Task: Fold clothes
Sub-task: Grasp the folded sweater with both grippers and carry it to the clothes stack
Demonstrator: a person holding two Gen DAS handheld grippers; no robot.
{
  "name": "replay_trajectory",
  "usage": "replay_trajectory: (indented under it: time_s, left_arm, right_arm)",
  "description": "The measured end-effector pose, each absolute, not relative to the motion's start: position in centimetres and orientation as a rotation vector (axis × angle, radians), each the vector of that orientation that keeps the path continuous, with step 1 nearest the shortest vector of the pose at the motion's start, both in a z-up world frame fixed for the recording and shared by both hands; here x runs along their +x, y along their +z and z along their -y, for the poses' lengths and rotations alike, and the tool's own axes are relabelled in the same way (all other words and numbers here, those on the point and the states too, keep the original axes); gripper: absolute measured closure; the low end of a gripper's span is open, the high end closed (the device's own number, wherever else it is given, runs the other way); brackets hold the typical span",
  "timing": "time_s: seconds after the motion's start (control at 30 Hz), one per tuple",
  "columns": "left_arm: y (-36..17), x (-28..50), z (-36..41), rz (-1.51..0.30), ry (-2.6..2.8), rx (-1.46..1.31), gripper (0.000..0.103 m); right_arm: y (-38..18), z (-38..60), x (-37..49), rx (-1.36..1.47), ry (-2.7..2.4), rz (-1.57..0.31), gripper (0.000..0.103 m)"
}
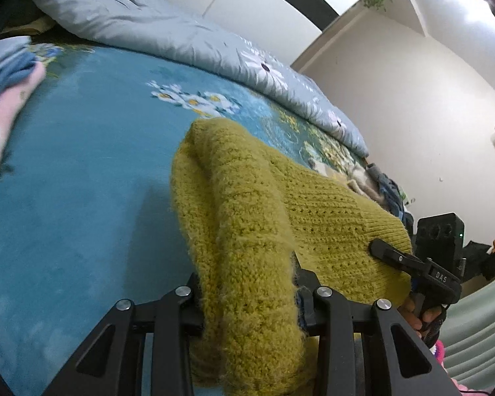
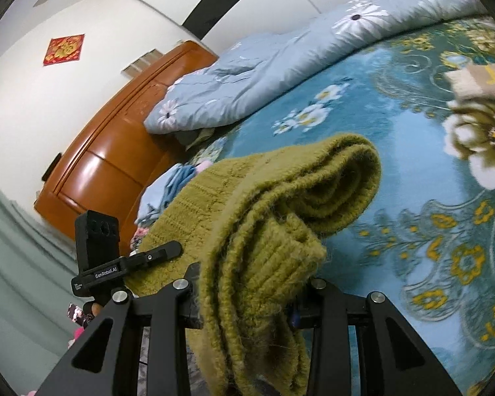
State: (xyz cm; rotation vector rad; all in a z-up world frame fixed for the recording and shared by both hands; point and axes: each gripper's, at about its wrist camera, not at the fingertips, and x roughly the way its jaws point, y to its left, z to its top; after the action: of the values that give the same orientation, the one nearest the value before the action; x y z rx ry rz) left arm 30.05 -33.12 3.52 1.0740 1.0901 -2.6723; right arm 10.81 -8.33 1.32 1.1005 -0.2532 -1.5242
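An olive-green knitted sweater (image 1: 247,217) is folded over and held up above the blue floral bedspread (image 1: 82,181). My left gripper (image 1: 247,297) is shut on one end of the sweater, with the knit bunched between its jaws. My right gripper (image 2: 247,297) is shut on the other end of the sweater (image 2: 280,204), several layers hanging over its jaws. Each gripper shows in the other's view: the right gripper (image 1: 412,264) at the sweater's right edge, the left gripper (image 2: 132,264) at its left edge.
A grey-blue floral duvet (image 1: 181,33) lies bunched along the far side of the bed. Pink and blue clothes (image 1: 6,99) lie at the left. A beige folded garment (image 2: 478,79) lies on the bedspread (image 2: 412,198). A wooden headboard (image 2: 115,145) stands by the wall.
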Motion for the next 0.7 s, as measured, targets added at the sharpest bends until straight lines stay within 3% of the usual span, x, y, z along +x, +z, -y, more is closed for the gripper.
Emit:
replay_trajectory:
  time_s: [0.23,0.7]
  left_arm:
    - [5.0,35.1,34.7,-1.107,-2.67,0.916,0.065]
    - [5.5,41.2,44.8,-1.161,-2.615,0.722,0.065]
  right_arm:
    - [3.5,11.7,13.2,1.102,-1.471,0.179,0.067]
    - [5.8,24.6,16.3,1.13,-1.374,0.057,0.067]
